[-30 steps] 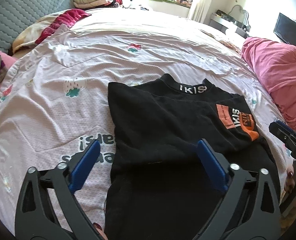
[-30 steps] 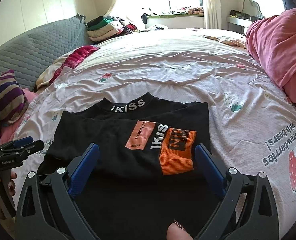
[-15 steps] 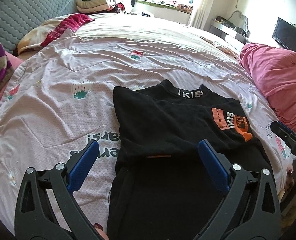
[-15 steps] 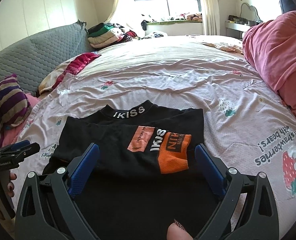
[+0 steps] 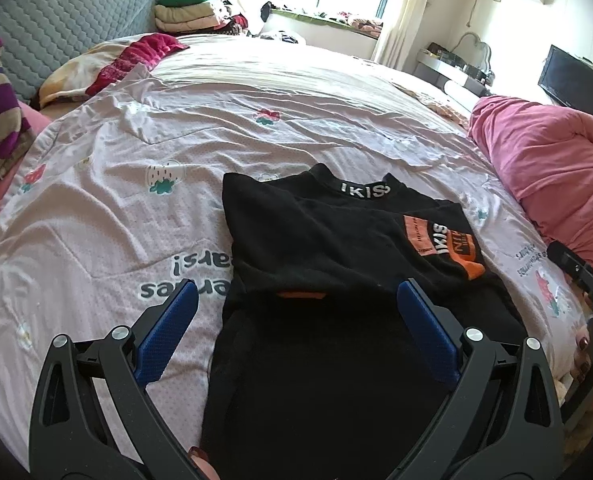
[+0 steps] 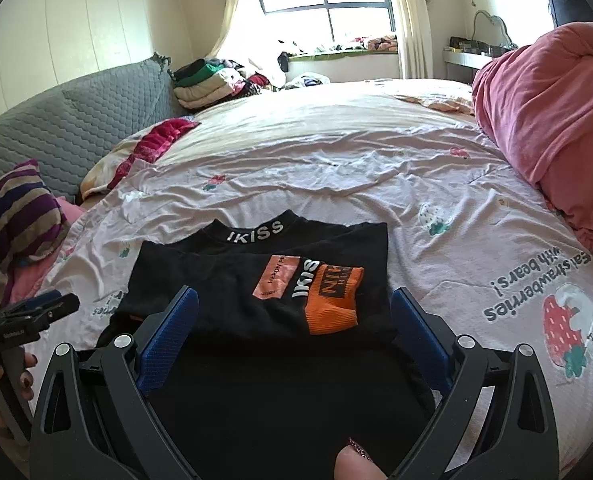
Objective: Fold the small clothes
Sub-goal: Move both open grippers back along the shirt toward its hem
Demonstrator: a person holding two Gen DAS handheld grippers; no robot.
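Note:
A small black shirt (image 5: pixel 320 248) (image 6: pixel 232 284) lies flat on the bed, sleeves folded across its front, with a white-lettered collar (image 5: pixel 364 191) (image 6: pixel 254 232) at the far end and an orange cuff (image 5: pixel 460 246) (image 6: pixel 332 300). My left gripper (image 5: pixel 296 292) hangs open above the shirt's lower left part, holding nothing. Over the lower right part my right gripper (image 6: pixel 292 300) is open too, nothing between its fingers. Each gripper shows at the edge of the other's view, the right gripper (image 5: pixel 580 276) and the left gripper (image 6: pixel 32 312).
The pink strawberry-print bedsheet (image 5: pixel 136 184) (image 6: pixel 476 240) spreads around the shirt. A pink duvet (image 5: pixel 552 168) (image 6: pixel 552 96) is heaped at the right. A striped pillow (image 6: pixel 12 208) and grey headboard (image 6: pixel 76 120) are left; folded clothes (image 6: pixel 204 84) are stacked at the far side.
Both grippers have drawn back and up from the shirt, so it looks smaller and farther. The shirt itself has not moved, and both grippers stayed open.

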